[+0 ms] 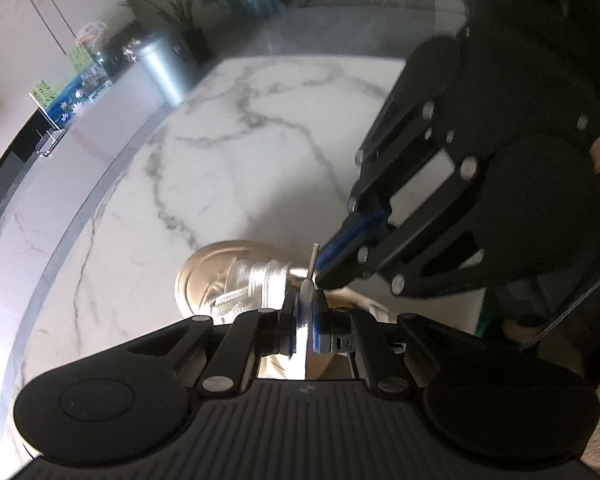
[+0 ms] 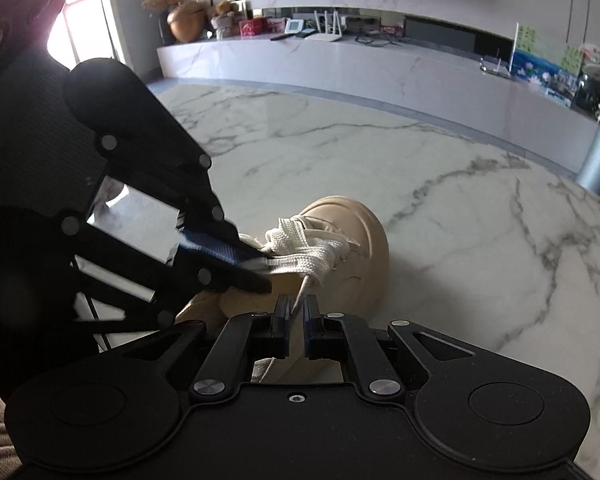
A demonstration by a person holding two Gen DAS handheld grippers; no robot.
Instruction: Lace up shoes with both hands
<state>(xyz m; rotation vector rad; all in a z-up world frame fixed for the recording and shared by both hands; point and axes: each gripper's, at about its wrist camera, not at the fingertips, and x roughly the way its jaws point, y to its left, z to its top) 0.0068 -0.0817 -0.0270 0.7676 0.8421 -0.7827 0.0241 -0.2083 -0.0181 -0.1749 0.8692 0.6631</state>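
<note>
Jaws of the left gripper [image 1: 305, 312] in the left wrist view are pressed against a flat white lace [image 1: 302, 322], whose stiff tip [image 1: 312, 260] sticks up past the blue pads. Beyond them lies the beige shoe [image 1: 204, 276], toe away, on the marble table [image 1: 260, 152]. The right gripper [image 1: 320, 274] comes in from the right, its fingertips beside that tip (whether they touch it is unclear).

From the right wrist view, the right gripper [image 2: 297, 312] stands slightly parted, the lace tip [image 2: 302, 294] in the gap, not clearly pinched. The left gripper [image 2: 260, 262] clamps the lace [image 2: 300, 258] over the shoe's [image 2: 364, 248] tongue.
</note>
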